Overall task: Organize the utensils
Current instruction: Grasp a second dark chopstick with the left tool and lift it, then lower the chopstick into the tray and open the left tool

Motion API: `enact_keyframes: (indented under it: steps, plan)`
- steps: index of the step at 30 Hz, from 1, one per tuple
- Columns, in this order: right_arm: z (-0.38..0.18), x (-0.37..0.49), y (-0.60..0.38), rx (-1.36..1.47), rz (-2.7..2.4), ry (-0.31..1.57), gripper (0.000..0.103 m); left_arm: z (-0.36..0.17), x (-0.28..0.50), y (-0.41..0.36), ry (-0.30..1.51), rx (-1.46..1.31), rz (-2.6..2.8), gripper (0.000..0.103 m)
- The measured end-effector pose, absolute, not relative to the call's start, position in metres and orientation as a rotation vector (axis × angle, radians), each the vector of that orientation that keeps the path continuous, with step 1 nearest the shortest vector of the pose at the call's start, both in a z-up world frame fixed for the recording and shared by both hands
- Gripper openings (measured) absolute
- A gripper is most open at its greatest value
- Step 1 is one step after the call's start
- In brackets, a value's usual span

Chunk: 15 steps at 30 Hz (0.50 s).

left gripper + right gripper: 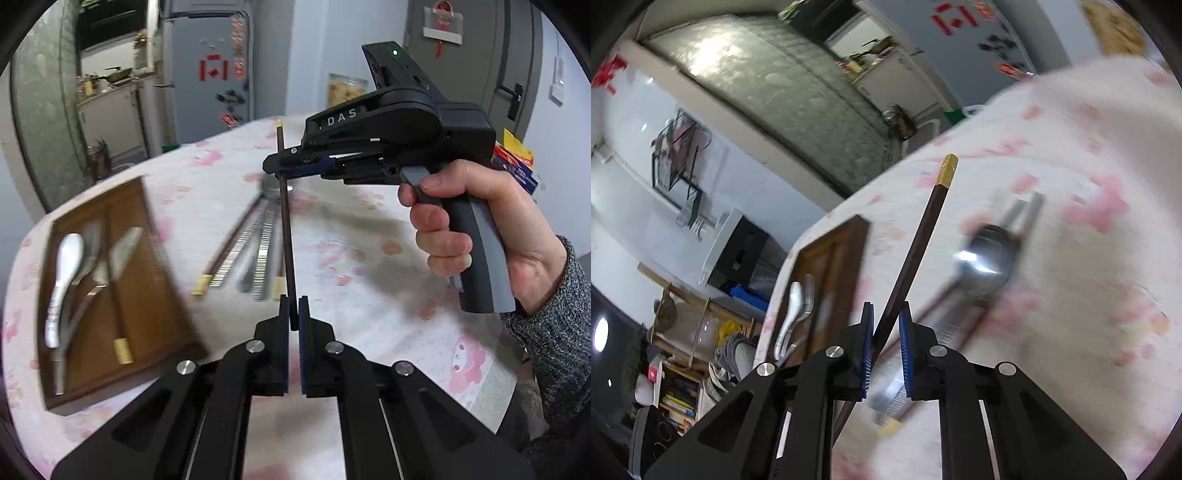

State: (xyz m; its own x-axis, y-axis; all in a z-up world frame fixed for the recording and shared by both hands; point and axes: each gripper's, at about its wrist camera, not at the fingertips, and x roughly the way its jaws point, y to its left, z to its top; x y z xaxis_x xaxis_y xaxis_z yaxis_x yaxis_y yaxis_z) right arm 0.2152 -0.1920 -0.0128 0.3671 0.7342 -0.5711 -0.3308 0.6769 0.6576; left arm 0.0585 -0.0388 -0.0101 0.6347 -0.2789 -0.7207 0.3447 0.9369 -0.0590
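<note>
A dark chopstick (286, 229) with a gold tip is held up in the air above the counter (369, 258), which has a pink-flowered cloth. The left gripper (294, 310) has its jaws clamped on the chopstick's lower end. The right gripper (886, 332), held in a person's hand (476, 229), has its jaws pressed on the same chopstick higher up. To the left lies a wooden tray (155, 295) holding a white spoon (64, 280), metal cutlery and a knife (120, 280). More chopsticks and a metal spoon (991, 258) lie loose on the counter beyond.
</note>
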Motion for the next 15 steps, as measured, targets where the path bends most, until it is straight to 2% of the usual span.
enact_keyframes:
  steps: [7,15]
  plan:
    - [0.006,0.228,-0.106,0.437,0.827,0.963,0.014,0.006,0.057,0.025,0.795,0.105,-0.219,0.005]
    - [-0.024,0.259,-0.032,0.416,0.864,1.047,0.014,-0.016,0.080,0.082,0.855,0.066,-0.136,0.005]
